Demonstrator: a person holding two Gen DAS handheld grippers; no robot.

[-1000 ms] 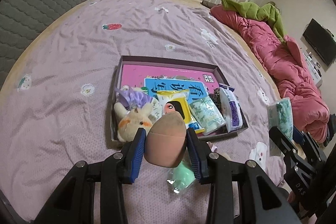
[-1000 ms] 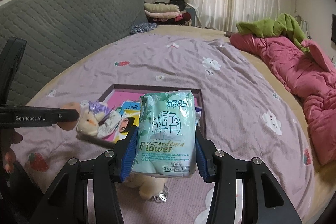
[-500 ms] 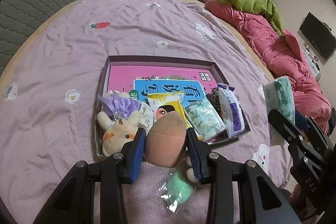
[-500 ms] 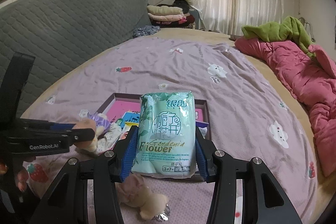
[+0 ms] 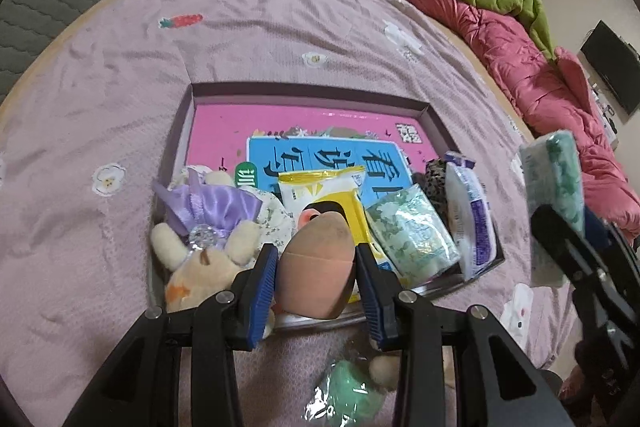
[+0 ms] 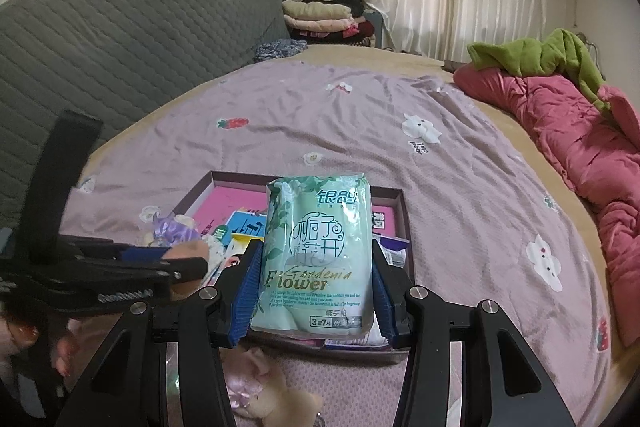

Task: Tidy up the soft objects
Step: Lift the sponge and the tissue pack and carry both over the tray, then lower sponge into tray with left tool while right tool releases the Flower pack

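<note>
My left gripper [image 5: 316,267] is shut on a peach egg-shaped sponge [image 5: 320,267], held over the near edge of a shallow box [image 5: 304,91] on the bed. The box holds a plush bunny [image 5: 200,267], a purple bow pouch [image 5: 208,207], a yellow packet [image 5: 324,187], a green tissue pack [image 5: 412,231] and a white-purple pack [image 5: 468,211]. My right gripper [image 6: 316,291] is shut on a green Gardenia Flower tissue pack [image 6: 316,259], held upright above the box's near right side [image 6: 400,195]; it also shows in the left wrist view [image 5: 556,183].
A green wrapped item [image 5: 348,391] and a small plush [image 6: 272,395] lie on the purple sheet in front of the box. A pink quilt [image 6: 580,131] lies along the right. The grey headboard [image 6: 120,39] and folded clothes [image 6: 320,19] are at the far end.
Both grippers have moved forward toward the box with their loads. The sponge now hangs over the box's near edge, and the tissue pack is closer above the box.
</note>
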